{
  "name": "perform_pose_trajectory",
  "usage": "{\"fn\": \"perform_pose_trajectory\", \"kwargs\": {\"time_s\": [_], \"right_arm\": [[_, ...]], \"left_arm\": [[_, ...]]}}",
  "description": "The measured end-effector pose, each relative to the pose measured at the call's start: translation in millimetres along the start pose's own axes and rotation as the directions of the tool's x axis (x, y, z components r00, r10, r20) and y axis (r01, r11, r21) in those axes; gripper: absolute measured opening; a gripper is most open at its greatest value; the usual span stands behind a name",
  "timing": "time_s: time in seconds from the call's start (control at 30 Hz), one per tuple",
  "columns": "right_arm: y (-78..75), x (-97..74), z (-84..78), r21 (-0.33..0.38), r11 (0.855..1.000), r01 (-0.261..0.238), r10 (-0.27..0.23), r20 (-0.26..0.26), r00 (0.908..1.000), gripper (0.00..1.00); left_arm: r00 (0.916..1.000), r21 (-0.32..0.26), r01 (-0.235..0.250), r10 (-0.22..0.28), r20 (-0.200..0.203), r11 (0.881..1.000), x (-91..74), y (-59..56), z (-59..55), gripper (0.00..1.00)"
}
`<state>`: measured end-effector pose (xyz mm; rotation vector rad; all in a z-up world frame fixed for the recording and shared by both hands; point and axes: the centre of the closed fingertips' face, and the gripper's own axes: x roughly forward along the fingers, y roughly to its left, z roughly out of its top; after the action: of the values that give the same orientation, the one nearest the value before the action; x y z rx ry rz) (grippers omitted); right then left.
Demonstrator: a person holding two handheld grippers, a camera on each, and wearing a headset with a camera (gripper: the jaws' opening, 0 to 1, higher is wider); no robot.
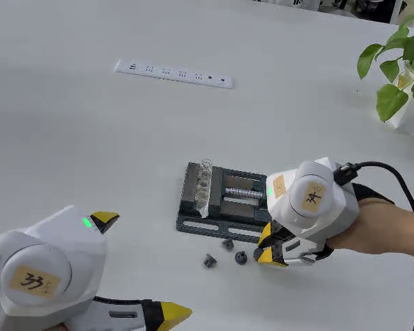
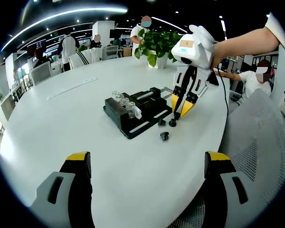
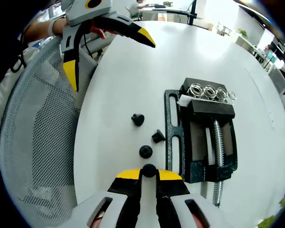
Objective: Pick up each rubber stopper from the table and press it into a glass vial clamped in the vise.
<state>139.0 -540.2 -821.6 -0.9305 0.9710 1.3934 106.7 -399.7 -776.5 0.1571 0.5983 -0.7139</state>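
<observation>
A black vise (image 1: 221, 200) holds a row of several glass vials (image 1: 204, 181) upright in its jaws. Three loose black rubber stoppers lie on the white table just in front of it, one (image 1: 210, 261) nearest me. My right gripper (image 1: 269, 247) points down at the table beside them. In the right gripper view its yellow tips are closed around a fourth rubber stopper (image 3: 148, 170), which sits low by the table with the vise (image 3: 204, 137) and vials (image 3: 211, 91) ahead. My left gripper (image 1: 139, 267) hovers wide open at the near left, holding nothing (image 2: 147, 161).
A white power strip (image 1: 174, 74) lies far back on the table. A potted plant (image 1: 400, 62) stands at the right edge. A black cable (image 1: 400, 186) trails from the right gripper. A mesh chair (image 2: 261, 142) sits beside the table, with people seated beyond it.
</observation>
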Motion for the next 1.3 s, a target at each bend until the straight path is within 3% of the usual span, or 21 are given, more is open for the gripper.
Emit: {"fn": "perform_pose_trajectory", "kwargs": {"time_s": [0.13,0.37,0.7,0.97,1.1,1.3], "right_arm": [[-2.6,-8.7,5.7,0.035,0.999,-0.006,0.006,0.018,0.9998,0.06],[-13.4,-28.3,17.8,0.030,1.000,-0.004,0.004,0.025,0.9997,0.06],[-48.0,-57.0,45.0,-0.021,1.000,0.015,-0.015,0.024,0.9996,0.06],[-88.7,-71.8,72.1,-0.068,0.997,0.042,-0.040,0.019,0.9990,0.06],[-101.2,-74.6,81.5,-0.100,0.994,0.046,-0.046,0.004,0.9989,0.06],[-106.8,-77.0,92.8,-0.123,0.992,0.031,-0.032,-0.004,0.9995,0.06]], "left_arm": [[1.0000,-0.004,0.000,0.000,0.004,1.000,-0.1,0.2,1.0,0.99],[1.0000,-0.006,0.002,-0.002,0.004,1.000,0.9,0.2,0.2,0.99],[0.9999,-0.018,0.011,-0.011,-0.002,1.000,1.5,-1.2,-1.2,0.99],[0.9999,-0.033,0.013,-0.014,-0.005,0.999,1.8,0.0,-4.2,0.99],[0.9998,-0.037,0.015,-0.016,-0.008,0.999,2.2,-0.2,-5.2,0.99],[0.9998,-0.039,0.015,-0.016,-0.009,0.999,2.5,-1.2,-4.5,0.99]]}}
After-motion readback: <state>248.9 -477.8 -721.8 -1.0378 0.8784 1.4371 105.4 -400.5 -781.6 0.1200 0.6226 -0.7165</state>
